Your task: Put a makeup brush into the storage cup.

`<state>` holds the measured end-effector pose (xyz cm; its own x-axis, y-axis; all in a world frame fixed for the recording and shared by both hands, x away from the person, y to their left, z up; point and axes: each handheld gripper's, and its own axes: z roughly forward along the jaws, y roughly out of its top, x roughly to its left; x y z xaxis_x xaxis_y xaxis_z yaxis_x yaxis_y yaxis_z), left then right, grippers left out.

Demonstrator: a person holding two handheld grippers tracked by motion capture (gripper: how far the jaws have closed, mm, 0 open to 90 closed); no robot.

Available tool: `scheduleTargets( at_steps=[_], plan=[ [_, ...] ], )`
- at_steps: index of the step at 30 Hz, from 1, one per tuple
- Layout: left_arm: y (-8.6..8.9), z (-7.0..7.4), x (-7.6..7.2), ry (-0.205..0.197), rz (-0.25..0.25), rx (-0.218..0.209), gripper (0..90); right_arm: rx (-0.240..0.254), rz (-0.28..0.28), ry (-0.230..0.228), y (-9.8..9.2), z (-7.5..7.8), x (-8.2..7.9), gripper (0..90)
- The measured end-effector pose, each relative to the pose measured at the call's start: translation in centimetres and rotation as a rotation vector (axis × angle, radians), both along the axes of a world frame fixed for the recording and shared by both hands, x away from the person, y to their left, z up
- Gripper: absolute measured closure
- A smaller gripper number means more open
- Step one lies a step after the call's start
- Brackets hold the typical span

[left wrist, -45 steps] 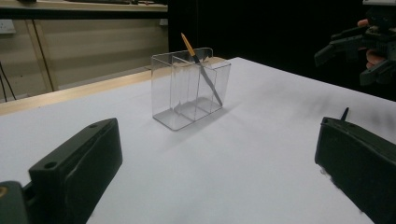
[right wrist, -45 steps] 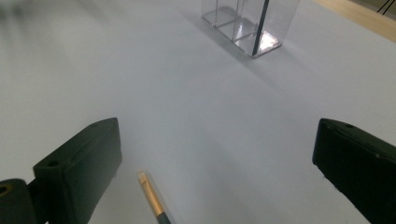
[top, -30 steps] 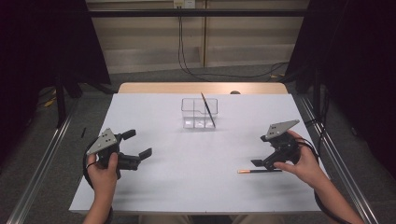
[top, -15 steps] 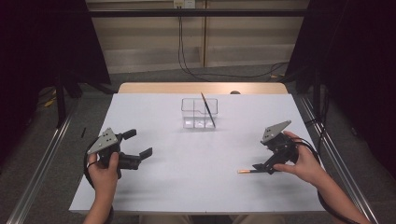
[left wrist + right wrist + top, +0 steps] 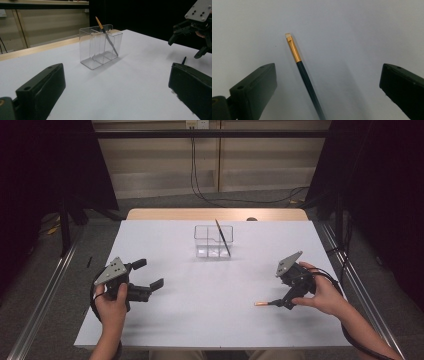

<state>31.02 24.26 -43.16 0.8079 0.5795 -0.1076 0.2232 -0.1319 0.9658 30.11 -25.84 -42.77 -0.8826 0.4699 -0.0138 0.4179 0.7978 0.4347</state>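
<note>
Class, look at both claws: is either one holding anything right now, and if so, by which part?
Nothing is held. The right claw is open, astride the brush lying on the table; the left claw is open.

Brush [image 5: 304, 72] handle cut off by bottom edge, right gripper view.

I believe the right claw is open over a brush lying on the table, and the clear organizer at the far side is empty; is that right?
Not quite: the organizer is not empty. The left gripper view shows a brush leaning in it. The rest holds: the right claw is open over the other brush lying on the table.
</note>
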Motion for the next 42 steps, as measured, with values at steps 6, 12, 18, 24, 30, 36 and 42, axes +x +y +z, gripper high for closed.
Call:
scheduleTargets(
  at_steps=[6, 12, 18, 24, 30, 36, 42],
  plan=[
    [0.0, 0.1, 0.0, -0.002, 0.001, 0.001, 0.9, -0.035, 0.01, 0.018, 0.1, -0.3, 0.0, 1.2],
    [0.1, 0.1, 0.0, -0.005, 0.003, 0.004, 0.9, -0.065, 0.03, 0.036, 0.5, -0.5, -0.1, 2.1],
    [0.1, 0.2, 0.0, -0.007, 0.006, -0.001, 0.9, -0.093, 0.048, 0.043, 0.8, -0.8, -0.1, 2.1],
    [0.1, 0.1, 0.0, -0.007, 0.005, 0.004, 0.9, -0.111, 0.069, 0.041, 1.0, -0.7, 0.0, 2.2],
    [0.1, 0.1, 0.0, -0.008, 0.005, 0.003, 0.9, -0.133, 0.084, 0.045, 1.3, -0.8, 0.1, 2.3],
    [0.1, 0.1, 0.0, -0.007, 0.007, 0.002, 0.9, -0.141, 0.089, 0.058, 1.5, -1.1, 0.2, 2.3],
    [0.1, 0.2, 0.0, -0.007, 0.009, -0.001, 0.9, -0.154, 0.098, 0.071, 1.7, -1.1, 0.1, 4.3]
  ],
)
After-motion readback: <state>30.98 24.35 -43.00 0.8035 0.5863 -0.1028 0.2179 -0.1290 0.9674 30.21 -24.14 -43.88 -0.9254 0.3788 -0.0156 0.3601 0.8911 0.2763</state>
